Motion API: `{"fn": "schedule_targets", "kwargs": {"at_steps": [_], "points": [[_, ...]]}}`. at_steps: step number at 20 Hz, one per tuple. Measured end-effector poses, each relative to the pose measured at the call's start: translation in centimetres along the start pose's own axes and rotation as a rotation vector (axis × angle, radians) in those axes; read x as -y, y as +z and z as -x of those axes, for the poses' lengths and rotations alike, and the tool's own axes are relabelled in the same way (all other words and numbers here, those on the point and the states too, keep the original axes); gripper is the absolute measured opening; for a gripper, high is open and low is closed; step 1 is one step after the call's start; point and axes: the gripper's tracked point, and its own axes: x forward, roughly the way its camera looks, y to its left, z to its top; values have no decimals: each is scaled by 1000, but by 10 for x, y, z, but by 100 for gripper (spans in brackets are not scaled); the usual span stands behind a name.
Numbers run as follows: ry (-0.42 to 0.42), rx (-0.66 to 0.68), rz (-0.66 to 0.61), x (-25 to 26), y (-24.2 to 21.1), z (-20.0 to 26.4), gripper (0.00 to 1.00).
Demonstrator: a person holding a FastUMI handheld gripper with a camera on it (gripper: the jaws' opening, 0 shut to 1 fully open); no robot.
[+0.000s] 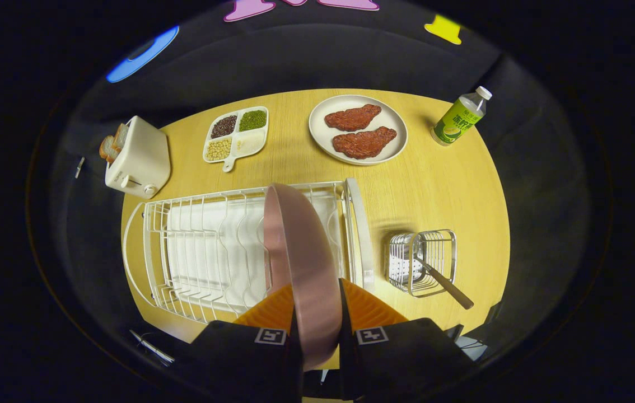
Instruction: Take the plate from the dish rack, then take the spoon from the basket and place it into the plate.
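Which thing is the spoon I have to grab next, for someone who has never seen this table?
Start at the white wire dish rack, above which the gripper is shut on the pink plate. Just right of the rack stands a small wire basket. The spoon leans in it, its brown handle sticking out over the rim toward the gripper, the only utensil there.

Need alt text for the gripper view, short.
The hand-held gripper is shut on a pink plate held on edge over the white dish rack. Beside the rack, a spoon sits in a wire basket on the wooden table.
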Motion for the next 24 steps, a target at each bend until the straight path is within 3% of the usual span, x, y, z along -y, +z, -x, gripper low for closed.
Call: {"fn": "schedule_targets", "kwargs": {"at_steps": [5, 9, 12, 18, 24], "points": [[-127, 25, 133, -10, 20, 10, 29], [-174, 3, 185, -12, 23, 18, 29], [-128, 17, 138, -11, 26, 32, 29], [46, 96, 84, -3, 13, 82, 29], [167, 138, 83, 0, -60, 112, 29]]}}
